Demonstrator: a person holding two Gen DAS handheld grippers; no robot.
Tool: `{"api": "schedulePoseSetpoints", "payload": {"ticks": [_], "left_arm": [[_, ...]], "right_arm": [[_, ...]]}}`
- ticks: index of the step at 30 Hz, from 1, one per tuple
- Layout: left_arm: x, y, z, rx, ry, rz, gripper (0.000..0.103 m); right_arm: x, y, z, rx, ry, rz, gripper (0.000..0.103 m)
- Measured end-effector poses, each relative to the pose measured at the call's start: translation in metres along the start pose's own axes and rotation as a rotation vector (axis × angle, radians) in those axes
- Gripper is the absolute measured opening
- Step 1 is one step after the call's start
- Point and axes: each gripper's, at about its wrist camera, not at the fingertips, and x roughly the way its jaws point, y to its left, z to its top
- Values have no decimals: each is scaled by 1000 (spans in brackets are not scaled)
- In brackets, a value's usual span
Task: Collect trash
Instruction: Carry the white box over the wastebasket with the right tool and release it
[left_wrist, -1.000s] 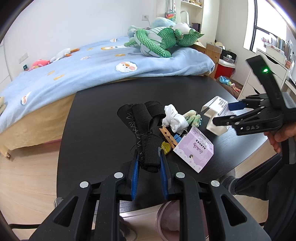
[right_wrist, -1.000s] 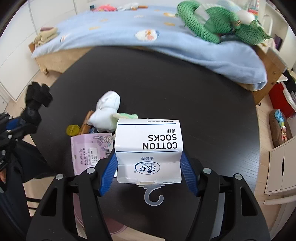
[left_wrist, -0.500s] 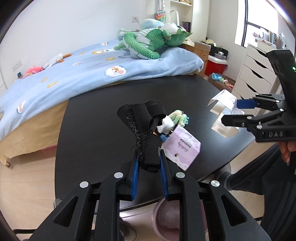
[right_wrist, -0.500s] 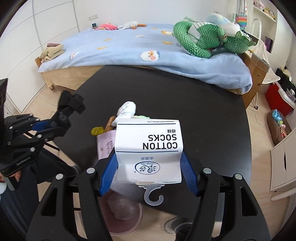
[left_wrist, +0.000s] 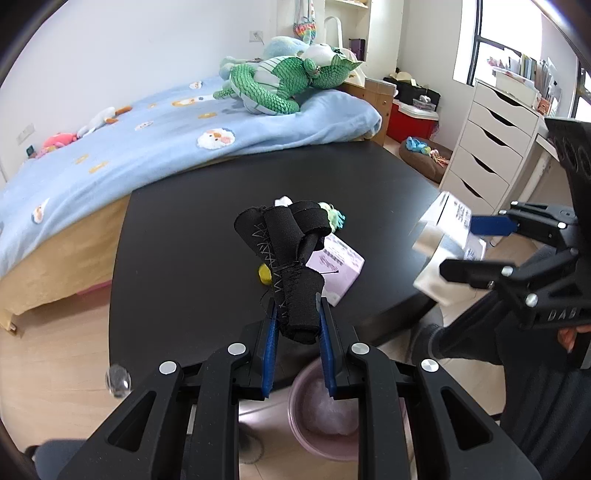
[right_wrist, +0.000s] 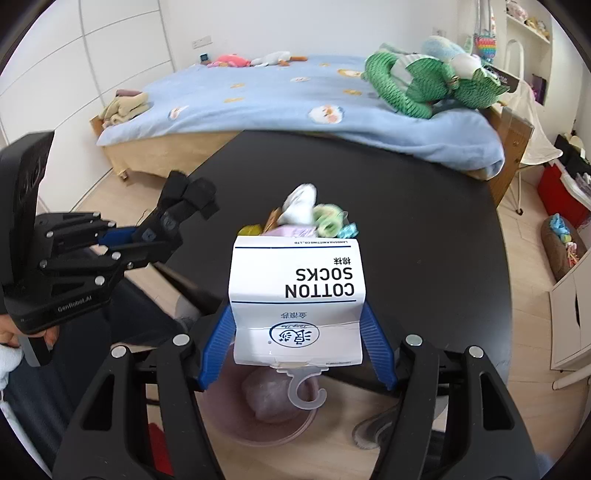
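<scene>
My left gripper (left_wrist: 296, 317) is shut on a rolled black fabric strap (left_wrist: 286, 254), held above the near edge of the round black table (left_wrist: 184, 236). My right gripper (right_wrist: 297, 325) is shut on a white "COTTON SOCKS" card sleeve (right_wrist: 295, 291) with a clear plastic hook, held over a pink bin (right_wrist: 258, 413) on the floor; the bin also shows in the left wrist view (left_wrist: 325, 424). On the table lie a lilac packet (left_wrist: 336, 266), a white crumpled tissue (right_wrist: 301, 205), a green-and-blue wrapper (right_wrist: 330, 218) and a yellow cap (left_wrist: 264, 273).
A bed with a blue blanket (right_wrist: 288, 99) and a green plush dragon (left_wrist: 284, 81) stands behind the table. A white drawer unit (left_wrist: 495, 136) and a red box (left_wrist: 412, 120) are at the right. The floor is light wood.
Both grippers have drawn back from the table middle toward its near edge with their loads. The pink bin has come further into view beneath them.
</scene>
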Motion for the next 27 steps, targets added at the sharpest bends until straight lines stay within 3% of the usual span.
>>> {"api": "schedulePoseSetpoints", "payload": {"ticks": [18, 20, 21, 27], "left_arm": [[-43, -13, -23, 22, -2, -16, 20], [-44, -12, -23, 21, 0, -18, 20], [-44, -12, -22, 19, 1, -20, 20], [-43, -14, -23, 25, 3, -31, 20]], "right_arm": [[-8, 56, -46, -115, 104, 74, 64], [-8, 58, -46, -120, 108, 80, 75], [-8, 58, -46, -120, 103, 83, 86], [-7, 52, -45, -88, 100, 81, 92]]}}
